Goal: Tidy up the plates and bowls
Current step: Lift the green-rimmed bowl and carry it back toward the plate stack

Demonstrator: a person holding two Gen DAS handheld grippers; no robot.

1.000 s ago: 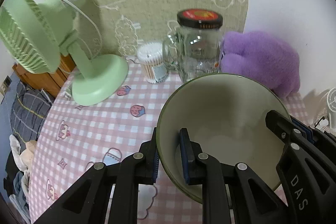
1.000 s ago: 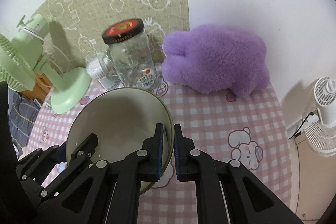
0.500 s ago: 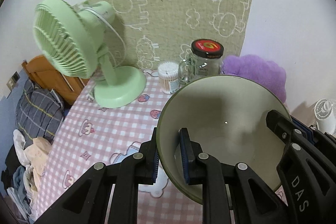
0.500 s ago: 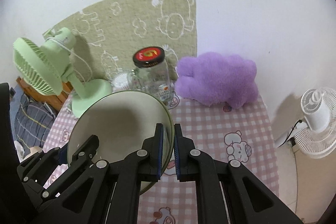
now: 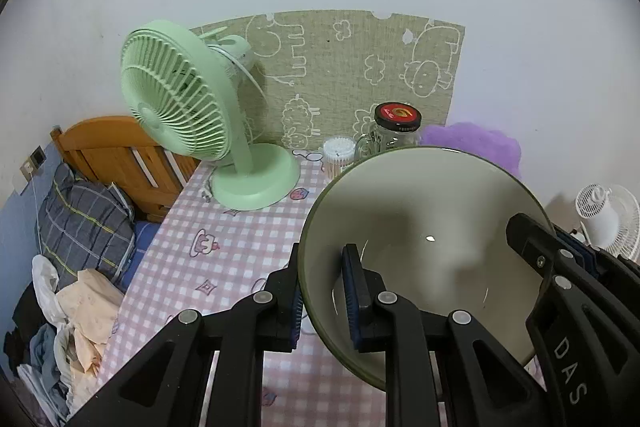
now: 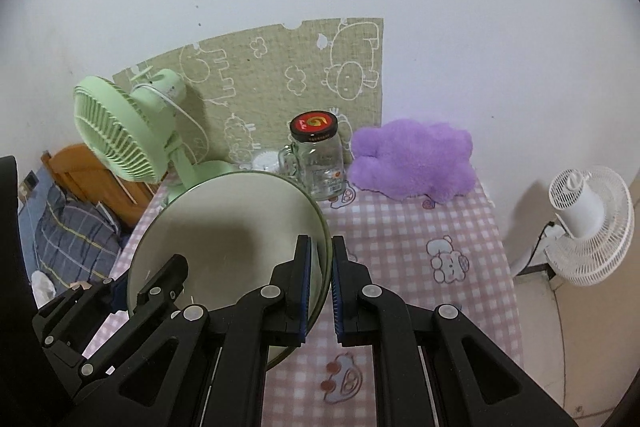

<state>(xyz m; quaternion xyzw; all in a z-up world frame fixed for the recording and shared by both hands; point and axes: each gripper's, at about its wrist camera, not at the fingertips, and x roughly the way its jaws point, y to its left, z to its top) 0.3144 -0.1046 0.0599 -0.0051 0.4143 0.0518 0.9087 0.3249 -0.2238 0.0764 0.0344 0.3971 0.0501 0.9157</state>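
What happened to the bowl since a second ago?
The bowl went up and back from the wall: the fan, jar and purple plush look smaller and farther off now. Both the left gripper and right gripper stayed clamped on opposite sides of its rim. Nothing on the table moved.

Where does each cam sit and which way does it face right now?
Left wrist: on the left gripper, looking forward and down past the bowl at the green fan; its own fingers clamp the bowl's left rim.
Right wrist: on the right gripper, facing the glass jar and purple plush; fingers clamp the right rim.
Shared: bowl, fan, jar, each other's gripper.
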